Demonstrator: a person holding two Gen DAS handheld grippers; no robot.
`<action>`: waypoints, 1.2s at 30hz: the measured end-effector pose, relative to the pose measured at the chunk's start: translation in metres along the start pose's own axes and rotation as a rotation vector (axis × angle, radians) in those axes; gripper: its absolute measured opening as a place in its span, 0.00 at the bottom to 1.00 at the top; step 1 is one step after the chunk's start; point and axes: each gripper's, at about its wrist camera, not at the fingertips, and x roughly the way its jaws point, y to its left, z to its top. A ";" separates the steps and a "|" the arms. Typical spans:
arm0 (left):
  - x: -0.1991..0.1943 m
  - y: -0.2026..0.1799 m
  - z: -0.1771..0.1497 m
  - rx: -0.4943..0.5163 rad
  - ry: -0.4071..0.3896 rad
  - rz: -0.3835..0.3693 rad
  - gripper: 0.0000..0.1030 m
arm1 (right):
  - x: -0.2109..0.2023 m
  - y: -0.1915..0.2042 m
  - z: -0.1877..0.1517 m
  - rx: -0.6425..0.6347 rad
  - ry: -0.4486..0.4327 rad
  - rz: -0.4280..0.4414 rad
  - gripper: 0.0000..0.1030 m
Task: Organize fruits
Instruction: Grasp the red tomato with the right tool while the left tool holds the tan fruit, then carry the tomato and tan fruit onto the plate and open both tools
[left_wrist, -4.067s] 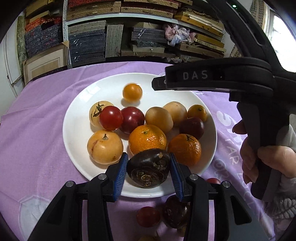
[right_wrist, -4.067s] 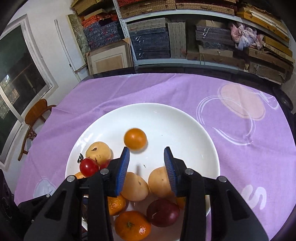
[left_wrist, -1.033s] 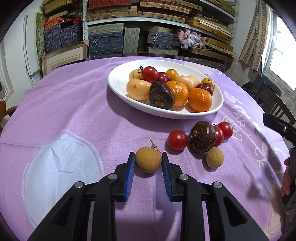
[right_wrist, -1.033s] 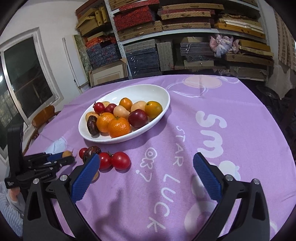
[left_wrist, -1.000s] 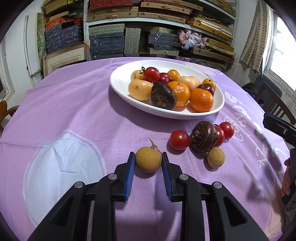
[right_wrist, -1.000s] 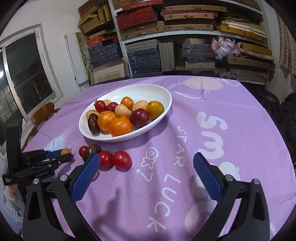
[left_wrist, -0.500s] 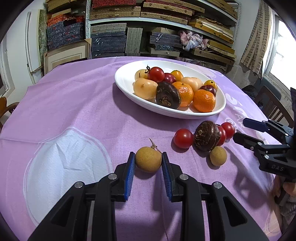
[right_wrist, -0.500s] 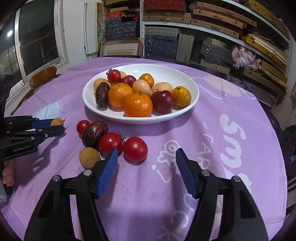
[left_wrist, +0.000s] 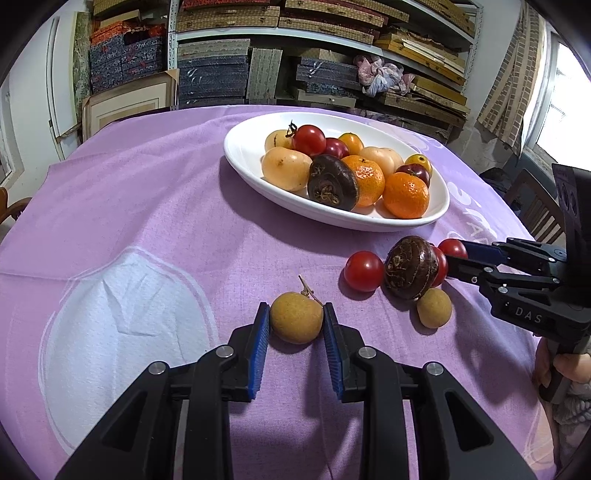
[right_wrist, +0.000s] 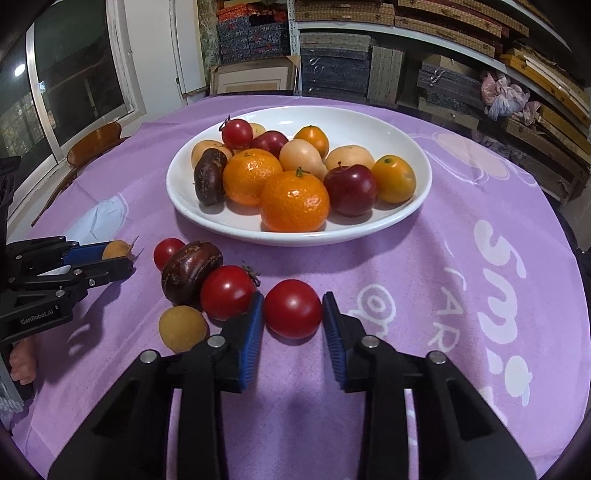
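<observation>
Fruit sits in two groups on a tabletop (left_wrist: 155, 184) w/ a purple cloth: a white oval plate (right_wrist: 399, 136) piled w/ oranges, pale yellow fruit, dark red plums, one cherry tomato and a dark brown wrinkled fruit, and a loose cluster on the cloth just in front of the plate.

Left gripper (left_wrist: 295, 332), low over the cloth: jaws nearly together, blue pads pressed on both sides of a small tan round fruit w/ a dry stem (left_wrist: 296, 322), which rests on the cloth well apart from the plate, nearer the camera.

Right gripper (right_wrist: 292, 325): jaws drawn in around a red tomato (right_wrist: 292, 308); both blue pads meet its sides. It's on the cloth, rightmost of the loose cluster, just in front of the plate rim.

Rest of the cluster, right-wrist view: a second red tomato w/ a calyx (right_wrist: 227, 292) touching the left pad's outer side, a dark brown round fruit (right_wrist: 191, 272) against that, a smaller red tomato (right_wrist: 168, 252) behind it, and another tan fruit (right_wrist: 183, 328) in front.

Background: shelves (left_wrist: 332, 44) stacked w/ boxes and boards. A hand shows on each gripper's handle at frame edge.
</observation>
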 end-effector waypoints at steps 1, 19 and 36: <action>0.001 0.000 0.000 -0.002 0.002 -0.001 0.28 | 0.000 0.001 0.000 -0.001 -0.001 0.001 0.31; -0.008 -0.006 -0.002 0.026 -0.041 0.017 0.28 | -0.017 -0.001 -0.016 0.029 -0.034 0.017 0.30; -0.023 -0.012 0.006 0.033 -0.134 0.147 0.28 | -0.049 -0.004 -0.017 0.063 -0.122 -0.001 0.30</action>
